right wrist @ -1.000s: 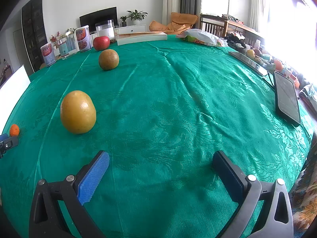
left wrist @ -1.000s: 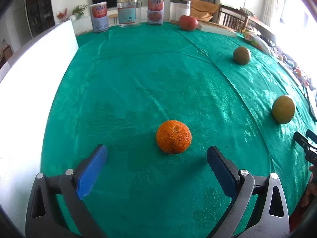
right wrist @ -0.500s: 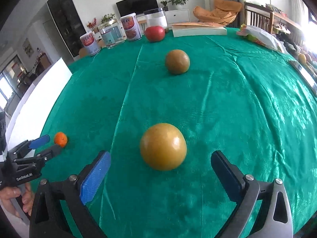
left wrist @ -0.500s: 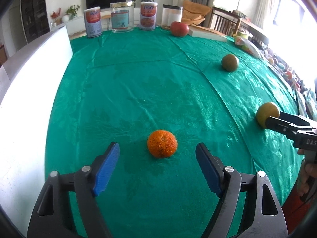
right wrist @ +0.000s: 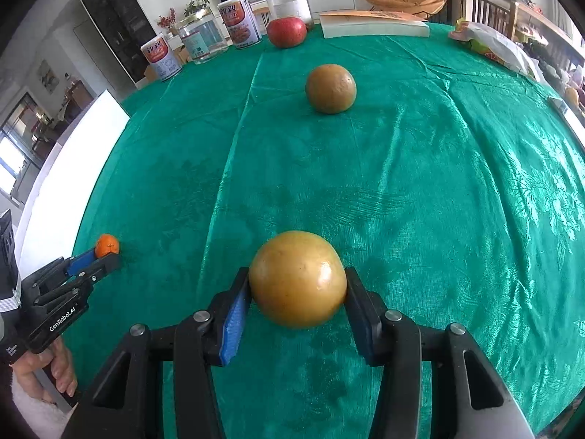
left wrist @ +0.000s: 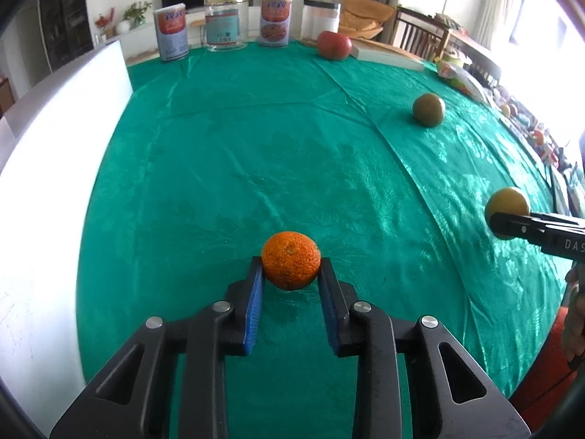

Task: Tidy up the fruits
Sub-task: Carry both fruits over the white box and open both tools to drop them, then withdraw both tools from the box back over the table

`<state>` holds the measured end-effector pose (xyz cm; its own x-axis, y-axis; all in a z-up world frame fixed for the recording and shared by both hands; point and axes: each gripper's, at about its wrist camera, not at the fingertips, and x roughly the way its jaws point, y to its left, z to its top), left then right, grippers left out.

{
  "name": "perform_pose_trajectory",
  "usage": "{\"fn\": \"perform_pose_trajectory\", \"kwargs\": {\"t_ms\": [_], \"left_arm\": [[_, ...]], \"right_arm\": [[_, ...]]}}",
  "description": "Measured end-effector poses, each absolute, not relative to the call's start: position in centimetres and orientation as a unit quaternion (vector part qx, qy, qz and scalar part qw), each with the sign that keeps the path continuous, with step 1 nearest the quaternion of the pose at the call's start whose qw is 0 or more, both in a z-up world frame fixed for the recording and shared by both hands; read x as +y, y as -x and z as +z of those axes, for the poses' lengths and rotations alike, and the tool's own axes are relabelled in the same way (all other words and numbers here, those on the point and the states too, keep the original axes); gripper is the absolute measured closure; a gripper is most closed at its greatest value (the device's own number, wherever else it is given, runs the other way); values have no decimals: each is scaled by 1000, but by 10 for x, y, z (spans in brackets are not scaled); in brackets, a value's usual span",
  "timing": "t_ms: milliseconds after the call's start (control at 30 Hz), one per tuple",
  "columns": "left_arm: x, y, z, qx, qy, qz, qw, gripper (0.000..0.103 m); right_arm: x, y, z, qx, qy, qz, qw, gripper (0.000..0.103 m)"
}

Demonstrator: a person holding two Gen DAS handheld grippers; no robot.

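Tilting downward, left claw grips orange; right claw closing on yellow fruit.

Daylight flooded in from the windows at the upper right, blown out to white in both views. The cloth was bright and shiny, with pale glare streaks along its folds toward the right edge. The white board on the left was overexposed and featureless. Soft, short shadows fell under the orange, and a small highlight sat on the yellow fruit. Near things were sharp; the cans and far furniture stayed a little soft. The fisheye bowed the table into a dome, bent straight lines at the rims, and left dark vignetting in every corner. No motion blur showed.
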<state>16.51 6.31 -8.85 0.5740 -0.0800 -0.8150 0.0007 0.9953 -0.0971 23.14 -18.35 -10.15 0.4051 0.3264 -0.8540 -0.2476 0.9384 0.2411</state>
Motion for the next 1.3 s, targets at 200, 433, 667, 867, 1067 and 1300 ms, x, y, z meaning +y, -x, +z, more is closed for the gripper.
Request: {"fn": "perform_pose_trajectory", "kwargs": {"t_ms": [200, 433, 667, 867, 1067, 1300], "left_arm": [[86, -130, -38, 431, 115, -40, 894, 74], [165, -58, 45, 361, 153, -1, 920, 74], [276, -41, 23, 391, 174, 137, 893, 74], [325, -52, -22, 451, 174, 202, 852, 73], [337, -56, -35, 472, 169, 221, 836, 66], [332, -44, 1, 421, 162, 241, 860, 35]], "right_arm": [[-153, -214, -55, 492, -62, 233, 837, 54], [-22, -181, 9, 457, -33, 390, 799, 54], [147, -138, 22, 449, 67, 504, 735, 54], [236, -129, -17, 472, 159, 494, 713, 54], [266, -136, -40, 483, 199, 473, 709, 53], [243, -147, -1, 451, 150, 483, 735, 42]]}}
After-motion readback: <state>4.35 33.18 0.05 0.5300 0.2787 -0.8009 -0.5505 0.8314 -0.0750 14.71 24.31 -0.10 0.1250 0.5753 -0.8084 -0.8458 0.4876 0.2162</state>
